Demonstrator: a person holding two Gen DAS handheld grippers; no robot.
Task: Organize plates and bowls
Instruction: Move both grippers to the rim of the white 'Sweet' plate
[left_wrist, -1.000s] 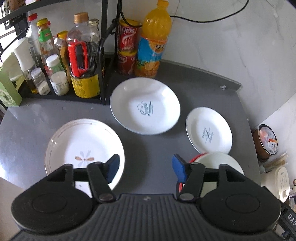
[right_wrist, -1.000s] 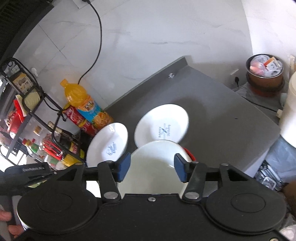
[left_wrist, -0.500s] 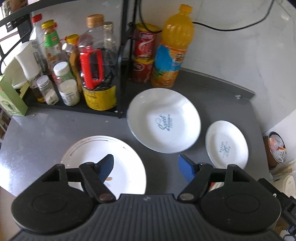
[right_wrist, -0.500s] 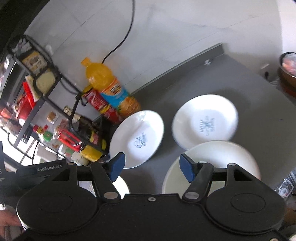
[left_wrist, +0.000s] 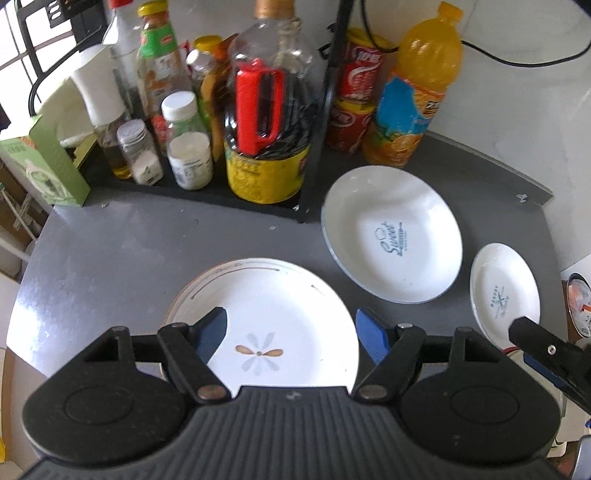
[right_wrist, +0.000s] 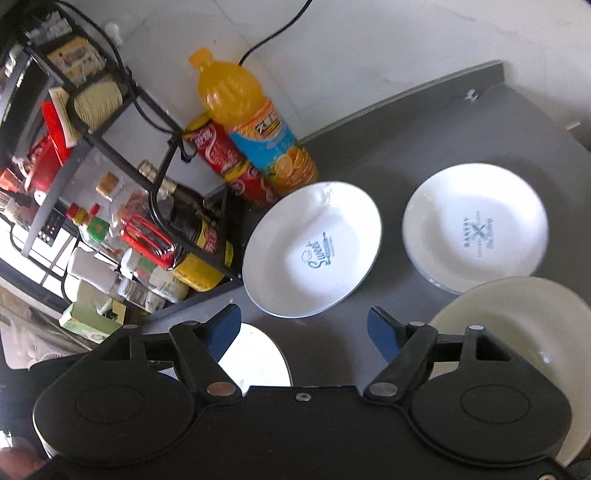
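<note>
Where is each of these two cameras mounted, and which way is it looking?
Left wrist view: sits on the left gripper, looking steeply down over its open blue-padded fingers at the white flower-pattern plate on the grey countertop; the right gripper's tip intrudes at the right edge.
Right wrist view: sits on the right gripper, open too, looking down at the counter.
Both views share the white "Sweet" plate, the smaller white "Bakery" plate and the orange drink bottle.

Black tongs (left_wrist: 291, 334) (blue pads (left_wrist: 371, 338))
</note>
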